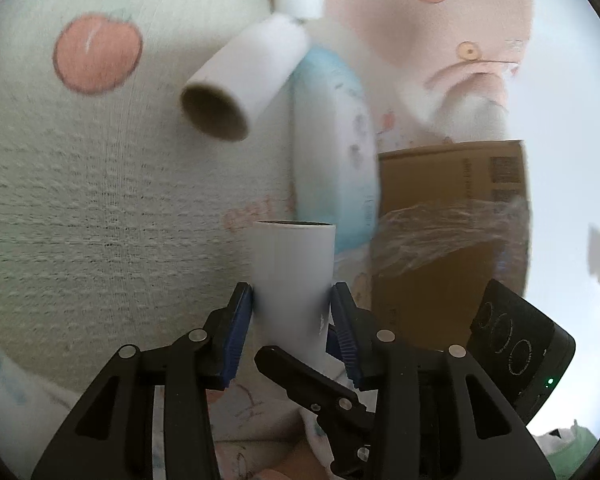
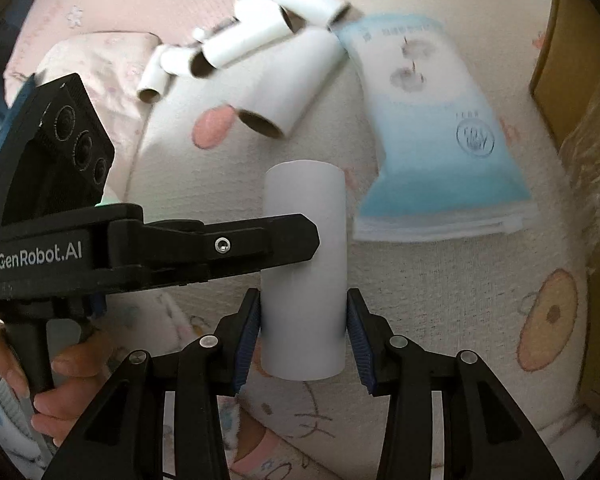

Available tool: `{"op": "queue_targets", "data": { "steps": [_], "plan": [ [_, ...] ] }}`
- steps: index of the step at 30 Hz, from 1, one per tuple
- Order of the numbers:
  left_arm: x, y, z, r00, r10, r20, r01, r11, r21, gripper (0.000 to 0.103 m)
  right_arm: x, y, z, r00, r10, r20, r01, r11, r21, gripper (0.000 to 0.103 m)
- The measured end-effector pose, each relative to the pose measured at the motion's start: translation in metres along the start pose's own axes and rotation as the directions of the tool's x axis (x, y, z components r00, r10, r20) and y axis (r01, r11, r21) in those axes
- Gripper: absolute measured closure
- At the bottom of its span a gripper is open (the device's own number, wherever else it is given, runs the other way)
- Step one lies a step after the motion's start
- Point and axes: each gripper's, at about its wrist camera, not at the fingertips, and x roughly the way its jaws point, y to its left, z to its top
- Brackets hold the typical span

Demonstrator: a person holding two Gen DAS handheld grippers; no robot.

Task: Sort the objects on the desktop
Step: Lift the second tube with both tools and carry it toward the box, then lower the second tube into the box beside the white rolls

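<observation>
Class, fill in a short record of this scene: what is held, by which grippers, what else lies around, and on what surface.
Held item: white tube
Right gripper: pads pressed on both sides of it
Left gripper: closed on the same tube
Loose items: pile of white tubes, blue-and-white packet
At the side: cardboard box
Surface: printed cloth

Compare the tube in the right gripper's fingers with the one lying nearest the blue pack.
The held tube stands upright between the fingers of the right gripper; the lying tube lies slanted, ungripped. The lying tube shows its brown open end; the held tube shows none. Both are white cylinders.
</observation>
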Motion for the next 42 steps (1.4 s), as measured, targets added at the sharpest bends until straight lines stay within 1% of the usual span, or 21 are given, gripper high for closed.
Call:
{"op": "queue_targets", "data": {
  "steps": [3, 6, 8, 12, 15, 17, 18, 20, 22, 26, 28, 31, 35, 39, 42],
  "plan": [
    [-0.015, -0.015, -0.003, 0.998, -0.013, 0.054, 0.012, 1.000, 0.017, 0.058, -0.019, 0.010, 0.000, 0.999, -0.009, 0.049, 0.012, 0.999, -0.046, 0.063],
    [-0.034, -0.037, -0.003, 0.994, -0.037, 0.107, 0.031, 0.998, 0.061, 0.058, -0.043, 0.019, -0.001, 0.992, -0.009, 0.128, 0.021, 0.995, -0.094, 0.063],
    [-0.041, -0.052, -0.001, 0.992, -0.046, 0.118, 0.035, 0.995, 0.090, 0.058, -0.061, 0.022, -0.004, 0.979, -0.003, 0.202, 0.029, 0.992, -0.124, 0.063],
    [-0.054, -0.088, -0.001, 0.988, -0.031, 0.154, 0.001, 0.982, 0.188, 0.058, -0.089, 0.026, 0.000, 0.957, 0.004, 0.290, 0.035, 0.991, -0.129, 0.063],
    [-0.058, -0.122, -0.005, 0.982, -0.003, 0.190, -0.049, 0.961, 0.271, 0.058, -0.113, 0.025, -0.006, 0.936, -0.006, 0.351, 0.056, 0.989, -0.134, 0.063],
    [-0.058, -0.143, -0.010, 0.978, 0.010, 0.209, -0.076, 0.947, 0.313, 0.058, -0.117, 0.031, 0.008, 0.920, -0.030, 0.391, 0.092, 0.986, -0.140, 0.063],
    [-0.058, -0.154, -0.010, 0.977, 0.012, 0.213, -0.085, 0.938, 0.337, 0.058, -0.126, 0.033, 0.008, 0.913, -0.039, 0.405, 0.103, 0.985, -0.139, 0.063],
    [-0.058, -0.169, -0.010, 0.978, 0.005, 0.209, -0.084, 0.926, 0.369, 0.058, -0.139, 0.029, 0.008, 0.897, -0.047, 0.440, 0.117, 0.984, -0.135, 0.063],
    [-0.057, -0.184, -0.008, 0.979, 0.004, 0.204, -0.086, 0.916, 0.391, 0.058, -0.156, 0.020, 0.006, 0.882, -0.038, 0.470, 0.107, 0.987, -0.121, 0.063],
    [-0.053, -0.207, -0.012, 0.976, 0.000, 0.217, -0.093, 0.904, 0.418, 0.058, -0.172, 0.004, 0.003, 0.855, -0.013, 0.518, 0.070, 0.993, -0.092, 0.063],
    [-0.048, -0.218, -0.013, 0.977, 0.003, 0.214, -0.097, 0.897, 0.432, 0.058, -0.186, -0.006, 0.002, 0.844, -0.001, 0.537, 0.043, 0.997, -0.066, 0.063],
    [-0.042, -0.236, -0.015, 0.974, 0.002, 0.228, -0.109, 0.882, 0.458, 0.058, -0.207, -0.015, -0.005, 0.829, -0.003, 0.560, 0.037, 0.998, -0.049, 0.063],
    [-0.030, -0.253, -0.011, 0.978, 0.009, 0.208, -0.109, 0.873, 0.476, 0.057, -0.219, -0.027, 0.002, 0.817, -0.025, 0.575, 0.052, 0.998, -0.031, 0.063],
    [-0.021, -0.271, -0.011, 0.978, 0.018, 0.207, -0.121, 0.857, 0.500, 0.057, -0.227, -0.037, 0.005, 0.817, -0.037, 0.575, 0.053, 0.999, -0.010, 0.063],
    [-0.015, -0.284, -0.010, 0.980, 0.012, 0.200, -0.119, 0.841, 0.528, 0.057, -0.236, -0.044, 0.007, 0.812, -0.046, 0.582, 0.053, 0.999, 0.006, 0.063]
  ]
}}
